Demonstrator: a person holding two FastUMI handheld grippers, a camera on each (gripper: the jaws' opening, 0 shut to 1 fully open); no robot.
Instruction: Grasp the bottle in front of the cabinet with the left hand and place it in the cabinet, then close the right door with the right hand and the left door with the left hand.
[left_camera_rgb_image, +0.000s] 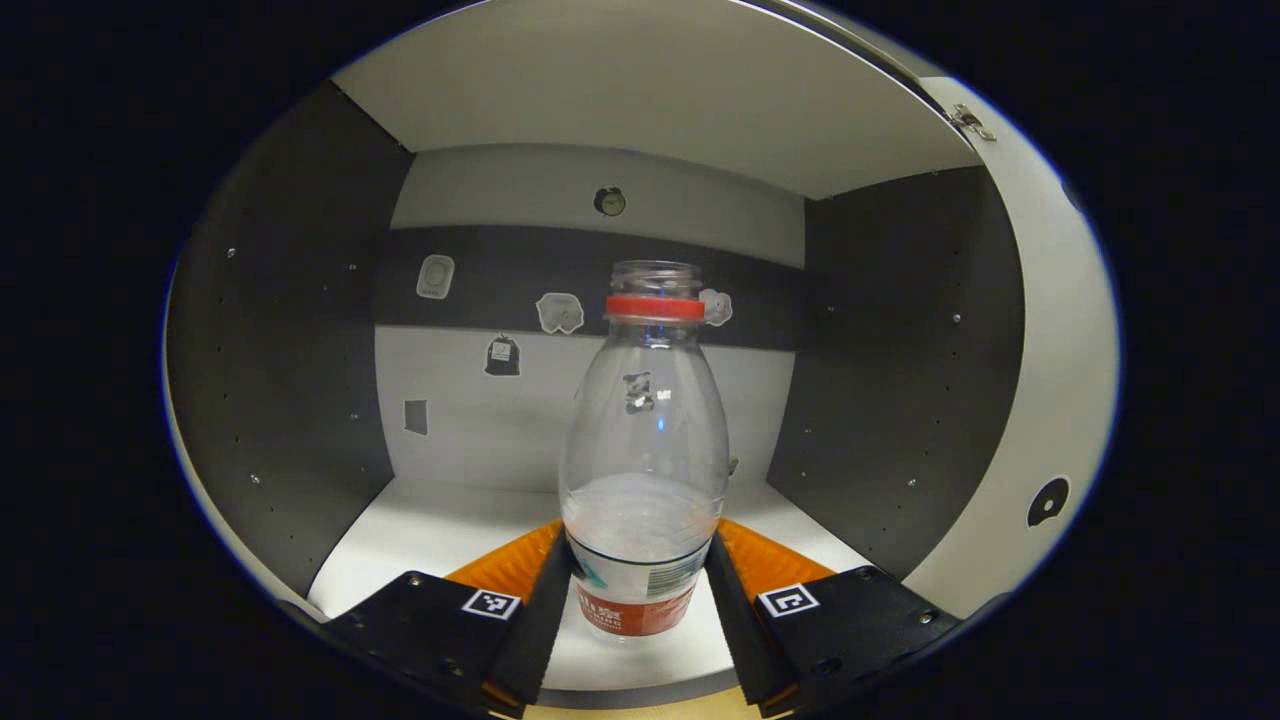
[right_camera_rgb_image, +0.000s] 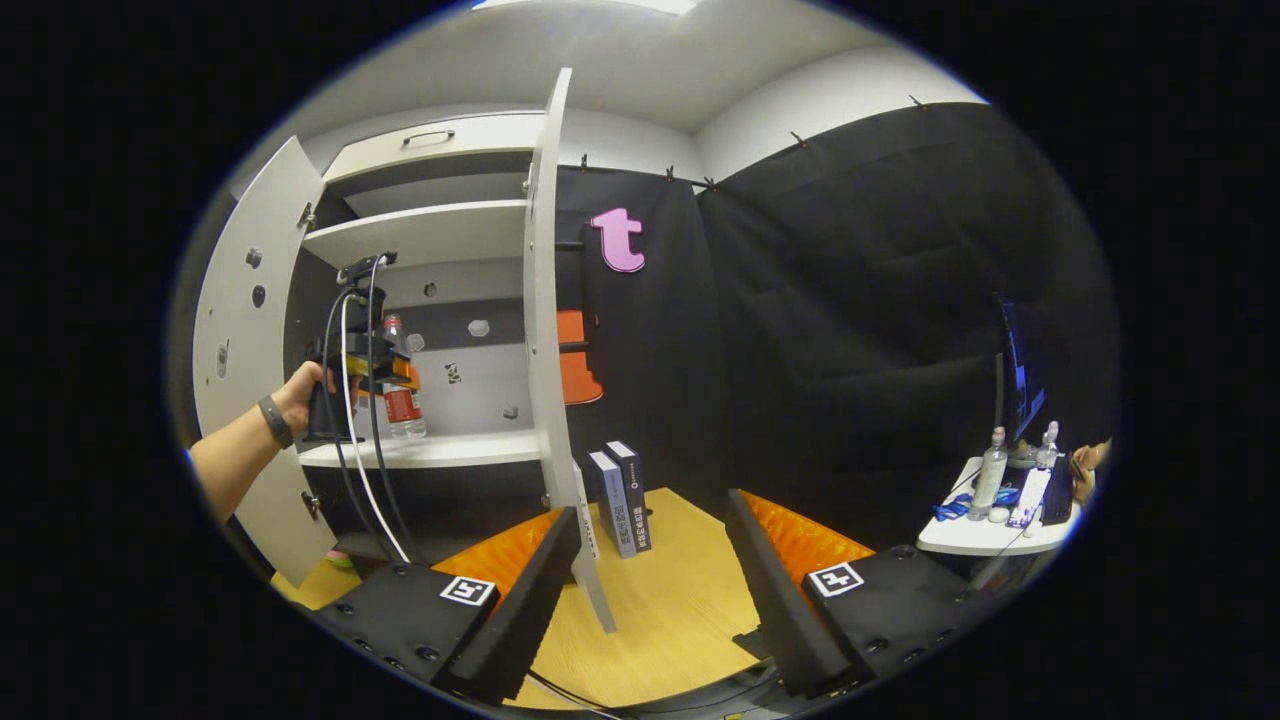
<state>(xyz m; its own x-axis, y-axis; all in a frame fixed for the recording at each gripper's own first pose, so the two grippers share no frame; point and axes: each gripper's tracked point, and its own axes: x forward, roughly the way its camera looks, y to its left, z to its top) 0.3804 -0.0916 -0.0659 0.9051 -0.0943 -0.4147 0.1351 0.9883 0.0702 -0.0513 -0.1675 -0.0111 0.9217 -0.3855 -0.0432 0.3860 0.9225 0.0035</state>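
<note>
I see the cabinet (right_camera_rgb_image: 430, 235) with both doors swung open. My left gripper (left_camera_rgb_image: 640, 585) is inside it, jaws clamped on the bottle (left_camera_rgb_image: 645, 450), which stands upright on the shelf (left_camera_rgb_image: 430, 530). My right gripper (right_camera_rgb_image: 650, 590) hangs back, jaws wide and empty.

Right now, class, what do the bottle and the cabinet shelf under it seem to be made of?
Bottle: probably clear plastic, glossy; the cabinet's back wall shows through it.
Cabinet shelf: likely white laminated board, smooth and matte; flat, even surface, no grain visible.
</note>
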